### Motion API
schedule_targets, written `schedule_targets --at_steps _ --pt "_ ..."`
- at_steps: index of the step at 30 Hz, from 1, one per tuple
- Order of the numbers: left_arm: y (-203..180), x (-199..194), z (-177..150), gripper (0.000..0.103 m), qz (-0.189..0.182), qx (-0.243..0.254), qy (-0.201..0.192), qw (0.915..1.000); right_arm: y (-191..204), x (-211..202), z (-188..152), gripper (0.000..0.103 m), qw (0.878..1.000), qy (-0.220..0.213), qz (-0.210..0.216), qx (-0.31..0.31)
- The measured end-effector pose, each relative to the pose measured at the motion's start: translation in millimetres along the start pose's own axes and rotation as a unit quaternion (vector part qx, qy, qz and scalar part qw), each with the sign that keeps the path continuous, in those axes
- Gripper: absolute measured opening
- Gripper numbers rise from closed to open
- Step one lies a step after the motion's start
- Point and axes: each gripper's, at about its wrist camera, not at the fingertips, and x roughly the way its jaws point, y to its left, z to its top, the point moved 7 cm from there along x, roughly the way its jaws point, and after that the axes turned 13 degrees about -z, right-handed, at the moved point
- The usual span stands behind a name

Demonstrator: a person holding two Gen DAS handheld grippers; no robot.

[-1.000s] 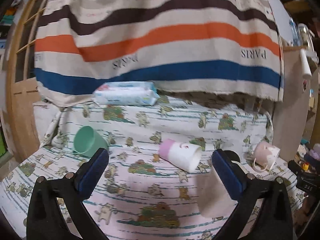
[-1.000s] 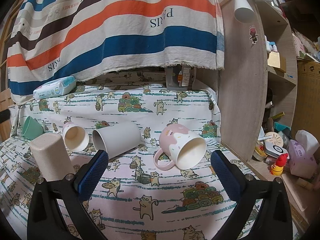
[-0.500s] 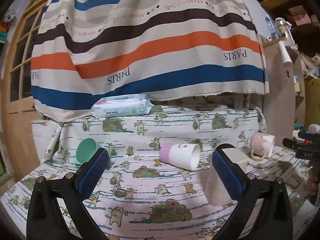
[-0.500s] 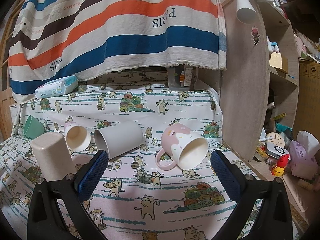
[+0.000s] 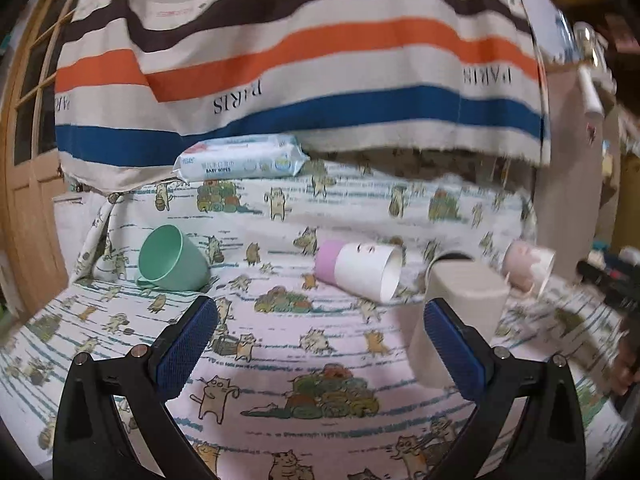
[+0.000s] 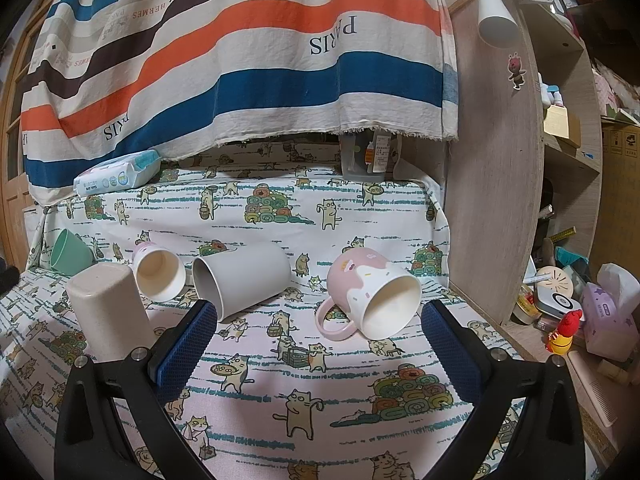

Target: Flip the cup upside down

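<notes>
Both grippers were held spread and empty above the cat-print cloth [image 6: 320,380]; the left gripper [image 5: 320,344] faced the beige cup [image 6: 106,312], already stood upside down at near left, while the right gripper [image 6: 318,344] framed the pink mug [image 6: 372,298] lying on its side, judged next for flipping.
</notes>
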Motion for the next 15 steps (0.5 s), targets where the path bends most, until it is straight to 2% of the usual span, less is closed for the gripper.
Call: schedule_targets --at_steps 15 --pt "5.9 -0.8 -0.8 0.103 0.018 -0.003 -0.001 0.9998 1.3 -0.2 -0.6 0.103 1.000 0.000 0.007 -0.002"
